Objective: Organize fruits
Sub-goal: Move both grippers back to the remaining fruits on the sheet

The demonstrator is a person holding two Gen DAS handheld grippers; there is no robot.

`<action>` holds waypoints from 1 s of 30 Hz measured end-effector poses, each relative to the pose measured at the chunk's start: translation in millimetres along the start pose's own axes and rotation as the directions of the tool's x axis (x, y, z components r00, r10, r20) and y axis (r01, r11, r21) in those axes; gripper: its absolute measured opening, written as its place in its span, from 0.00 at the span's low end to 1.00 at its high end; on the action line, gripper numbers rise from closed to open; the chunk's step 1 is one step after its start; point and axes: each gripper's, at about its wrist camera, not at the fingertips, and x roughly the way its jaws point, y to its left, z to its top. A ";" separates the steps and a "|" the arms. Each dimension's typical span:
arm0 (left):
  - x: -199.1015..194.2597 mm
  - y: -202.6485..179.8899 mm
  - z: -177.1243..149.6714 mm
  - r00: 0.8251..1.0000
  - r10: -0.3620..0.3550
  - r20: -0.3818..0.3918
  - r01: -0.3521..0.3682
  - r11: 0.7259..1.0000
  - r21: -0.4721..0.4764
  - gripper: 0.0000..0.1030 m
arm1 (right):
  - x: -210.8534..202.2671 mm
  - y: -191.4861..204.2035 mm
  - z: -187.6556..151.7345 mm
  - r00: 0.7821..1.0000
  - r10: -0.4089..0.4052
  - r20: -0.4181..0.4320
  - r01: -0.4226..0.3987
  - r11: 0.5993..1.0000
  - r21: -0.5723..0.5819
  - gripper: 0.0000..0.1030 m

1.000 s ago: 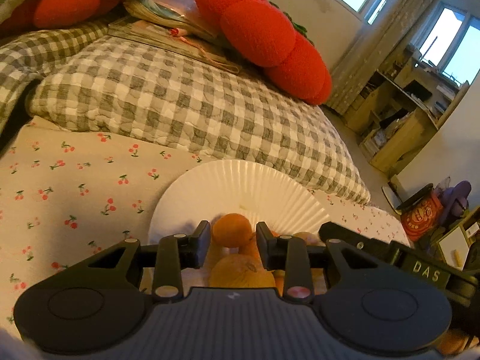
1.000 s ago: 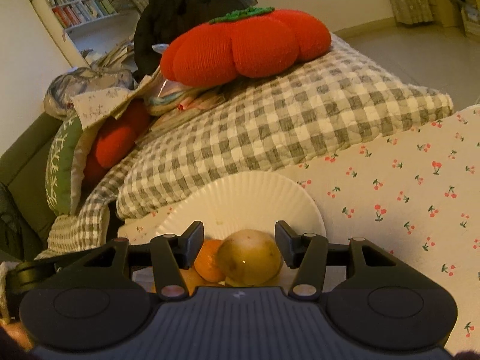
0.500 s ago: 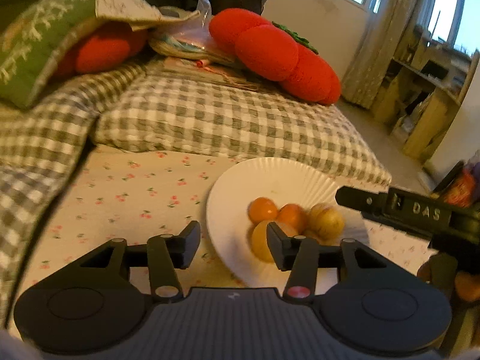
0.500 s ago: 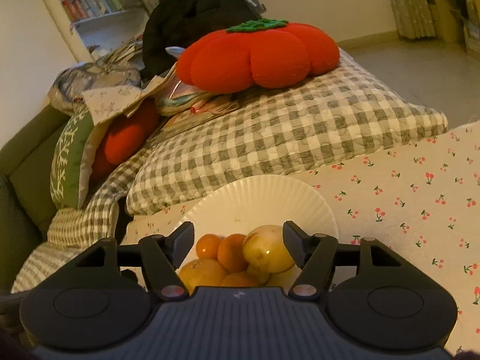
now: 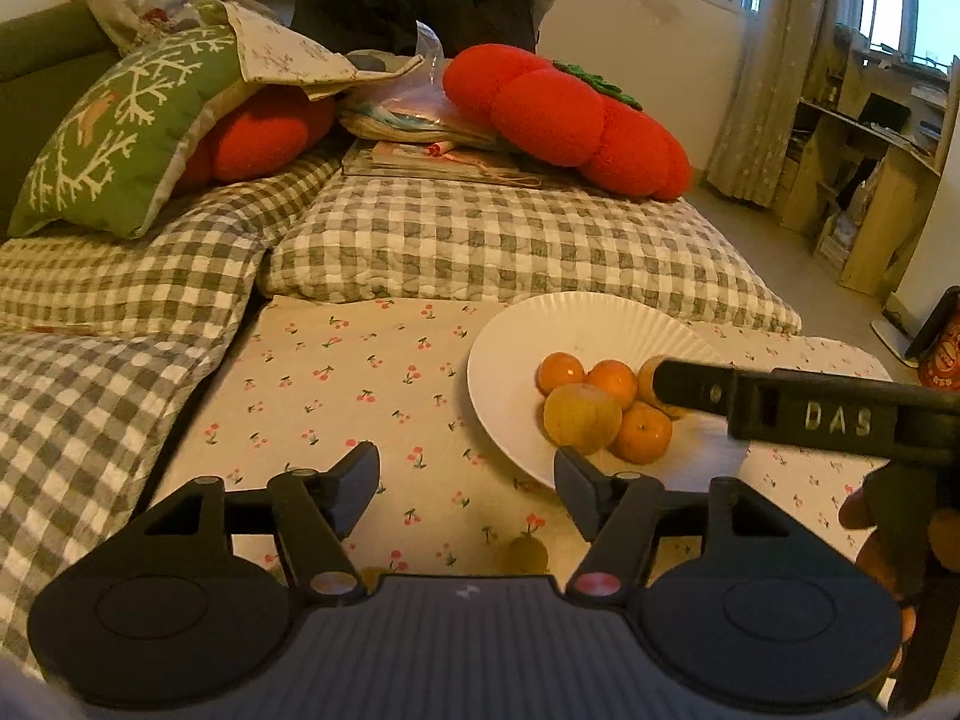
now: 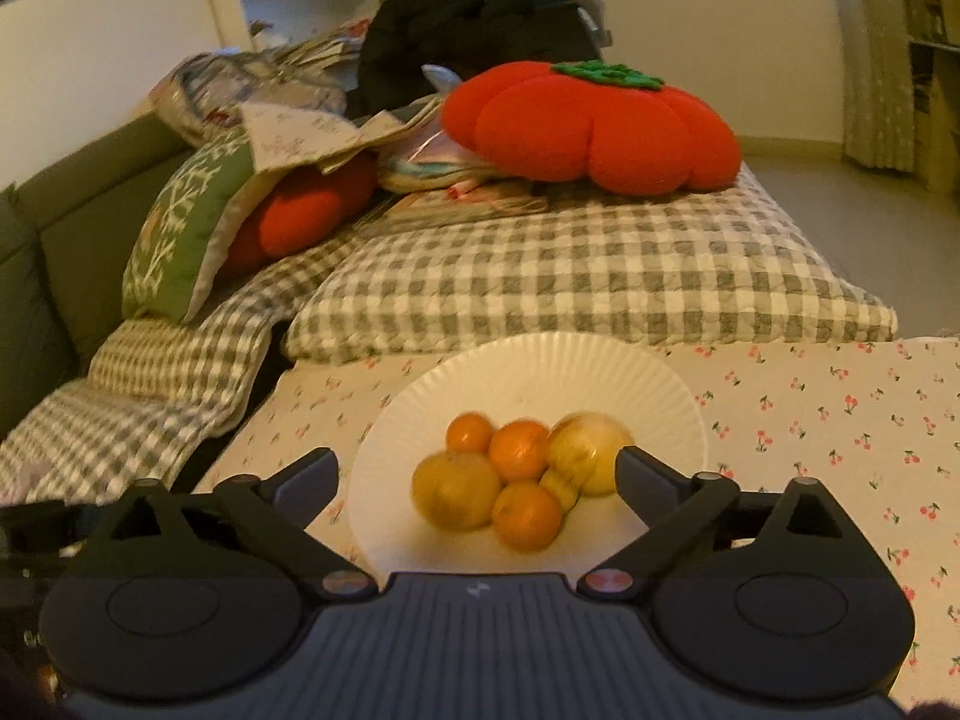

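The fruits (image 6: 516,480) are lying heaped on a white paper plate (image 6: 540,372), which is resting on a cherry-print sheet (image 5: 336,384) covering the bed. Three small oranges and, as far as can be made out, three larger yellowish fruits are touching one another in the near half of the plate; the far half is showing bare fluted paper. In the right wrist view the heap is slightly blurred.

The only legible writing is the raised lettering "DAS" (image 5: 837,418) on the side of the right tongs (image 6: 477,471), which are reaching in from the right edge of the left wrist view above the right part of the plate. Their jaws are opening and standing wide, with the fruit heap showing between and beyond the tips and neither pad pressing on any piece. Part of a hand (image 5: 870,516) is showing at the right edge below that black bar.

The left tongs (image 5: 468,471) are angling downward over the sheet, to the left of and nearer than the plate. Their jaws are also opening, released, with only cherry-print cloth between them; the right finger is overlapping the plate's near rim in the view.

Beyond the plate a grey checked cushion (image 5: 510,240) is lying across the bed, carrying a red tomato-shaped pillow (image 6: 591,126). A green patterned pillow (image 5: 114,138) is leaning at far left.
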 end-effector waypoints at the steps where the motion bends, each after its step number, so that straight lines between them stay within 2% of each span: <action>1: -3.9 1.0 -1.6 1.000 0.001 0.003 -0.001 1.000 0.002 0.61 | -3.7 3.2 -1.4 1.000 -0.001 -0.001 0.001 1.000 -0.011 0.98; 5: -18.5 4.9 -7.8 1.000 0.012 0.015 -0.012 1.000 0.007 0.67 | -18.3 14.9 -6.2 1.000 0.014 0.004 -0.014 1.000 -0.024 0.99; 15: -40.0 15.3 -19.8 0.999 0.023 0.036 -0.023 1.000 0.005 0.71 | -50.1 31.0 -24.0 1.000 0.004 0.018 -0.003 0.999 -0.044 1.00; 23: -44.9 22.1 -37.5 0.999 0.032 0.032 -0.033 0.999 0.031 0.77 | -63.0 45.9 -43.0 1.000 0.005 -0.024 -0.006 0.998 -0.055 1.00; 26: -50.9 34.1 -40.4 0.998 0.046 0.050 -0.047 0.999 0.006 0.81 | -68.5 49.8 -46.7 1.000 -0.016 -0.014 0.015 0.997 -0.075 1.00; 30: -53.2 59.1 -39.4 0.999 0.026 0.039 -0.023 0.997 -0.069 0.82 | -66.4 44.8 -46.0 0.999 -0.034 -0.002 0.034 0.998 -0.058 0.99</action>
